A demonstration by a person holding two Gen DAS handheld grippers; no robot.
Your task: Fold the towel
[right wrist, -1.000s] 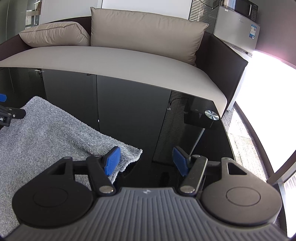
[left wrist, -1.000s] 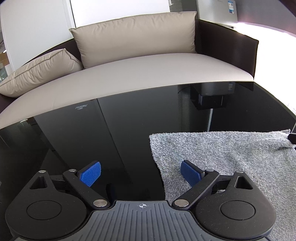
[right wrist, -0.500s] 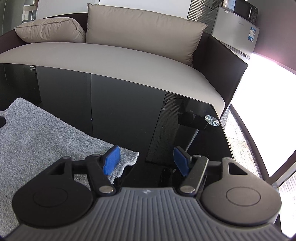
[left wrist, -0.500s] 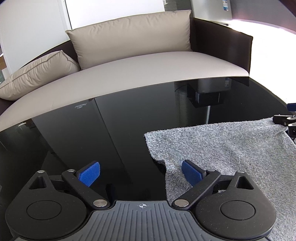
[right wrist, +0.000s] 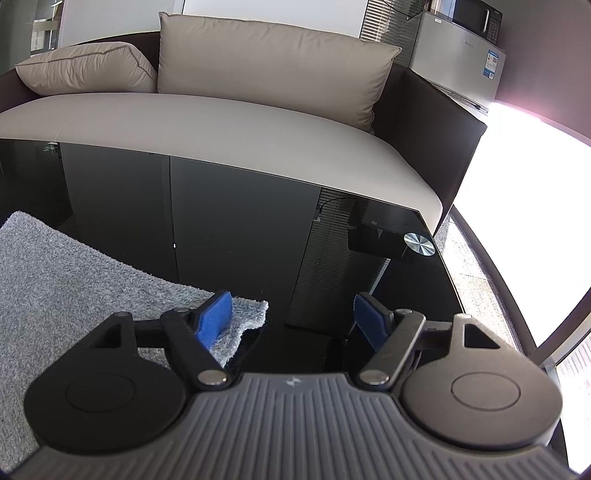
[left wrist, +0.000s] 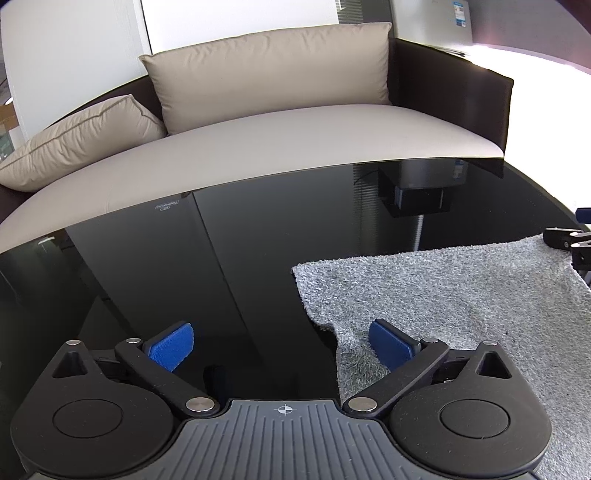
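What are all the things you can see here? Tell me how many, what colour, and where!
fluffy grey towel: one, grey, flat on the table, between the two grippers.
glossy black glass table: one, black, under the towel.
beige sofa: one, beige seat in a dark brown frame, behind the table.
beige cushions: two, beige, on the sofa, big one beside small one.
silver fridge: one, silver, behind the sofa's right end.
dark microwave: one, dark, on the fridge.
left gripper: one, black with blue pads, jaws opening over the towel's left edge.
right gripper: one, black with blue pads, jaws opening at the towel's right corner.
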